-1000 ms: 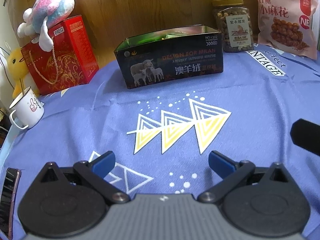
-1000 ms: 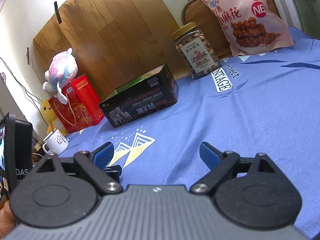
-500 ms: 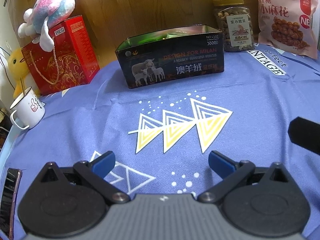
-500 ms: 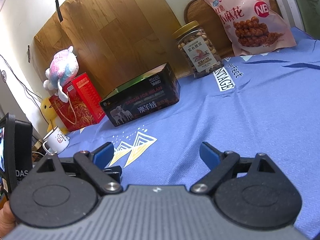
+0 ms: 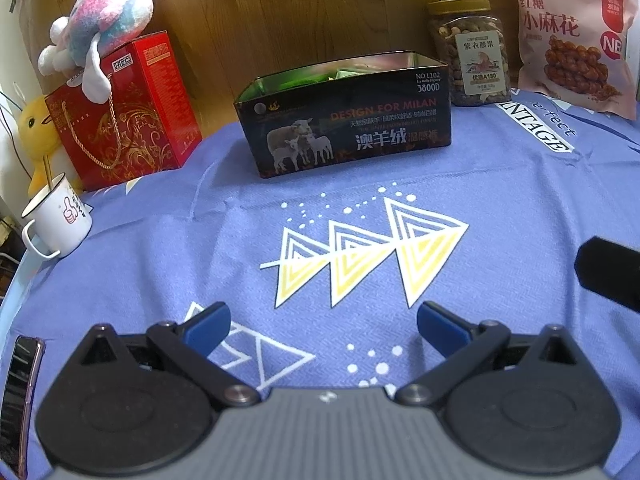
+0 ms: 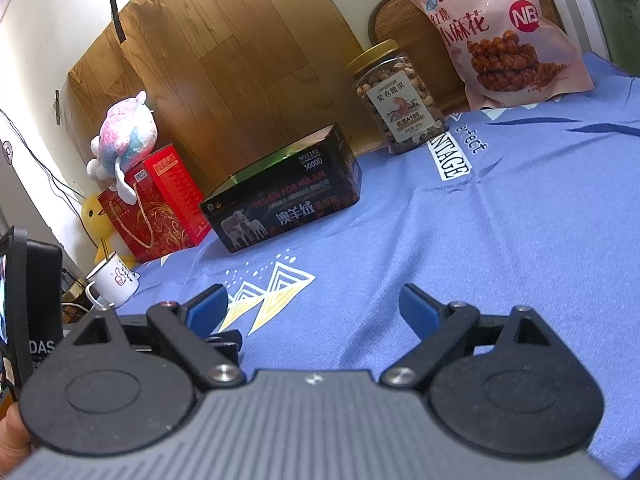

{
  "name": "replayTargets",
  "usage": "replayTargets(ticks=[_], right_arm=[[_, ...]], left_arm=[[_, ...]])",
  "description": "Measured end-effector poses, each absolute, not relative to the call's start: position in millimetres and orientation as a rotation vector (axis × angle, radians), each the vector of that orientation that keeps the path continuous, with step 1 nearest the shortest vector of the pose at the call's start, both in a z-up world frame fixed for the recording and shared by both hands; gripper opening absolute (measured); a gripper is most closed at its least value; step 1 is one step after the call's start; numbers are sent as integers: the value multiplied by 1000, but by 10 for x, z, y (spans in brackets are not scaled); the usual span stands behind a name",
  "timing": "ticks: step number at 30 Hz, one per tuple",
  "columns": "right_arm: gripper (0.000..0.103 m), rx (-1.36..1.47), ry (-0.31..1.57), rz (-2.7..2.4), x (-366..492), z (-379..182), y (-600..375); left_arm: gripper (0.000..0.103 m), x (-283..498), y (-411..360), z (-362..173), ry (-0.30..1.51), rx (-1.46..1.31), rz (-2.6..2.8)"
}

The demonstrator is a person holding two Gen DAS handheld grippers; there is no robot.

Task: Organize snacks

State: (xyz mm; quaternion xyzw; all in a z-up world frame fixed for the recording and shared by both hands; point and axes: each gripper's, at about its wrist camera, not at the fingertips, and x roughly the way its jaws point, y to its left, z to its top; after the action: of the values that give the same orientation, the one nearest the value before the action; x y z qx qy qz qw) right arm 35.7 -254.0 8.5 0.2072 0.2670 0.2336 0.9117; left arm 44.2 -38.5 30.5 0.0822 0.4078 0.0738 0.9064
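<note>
A dark open box (image 5: pixel 348 120) printed with sheep stands at the back of the blue cloth, with green packets inside; it also shows in the right wrist view (image 6: pixel 280 204). A jar of nuts (image 5: pixel 470 54) (image 6: pixel 396 96) and a pink snack bag (image 5: pixel 576 36) (image 6: pixel 496 36) stand to its right against the wall. My left gripper (image 5: pixel 322 326) is open and empty, low over the cloth well in front of the box. My right gripper (image 6: pixel 314 306) is open and empty, further right.
A red gift box (image 5: pixel 124 112) with a plush toy (image 5: pixel 104 28) on it stands at the back left. A white mug (image 5: pixel 56 216) sits near the left table edge. A phone (image 5: pixel 20 392) lies at the front left.
Both grippers have drifted slightly; the scene has shifted a little in each view. Both stay open and empty.
</note>
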Motion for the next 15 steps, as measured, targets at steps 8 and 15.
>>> replayTargets(ticks=[8,15], right_arm=[[94,428,551,482,357,81,-2533],[94,428,552,481,357,81,-2536]], left_arm=[[103,436,-381,305,841,173,153],[103,429,-374,299,838,177,155]])
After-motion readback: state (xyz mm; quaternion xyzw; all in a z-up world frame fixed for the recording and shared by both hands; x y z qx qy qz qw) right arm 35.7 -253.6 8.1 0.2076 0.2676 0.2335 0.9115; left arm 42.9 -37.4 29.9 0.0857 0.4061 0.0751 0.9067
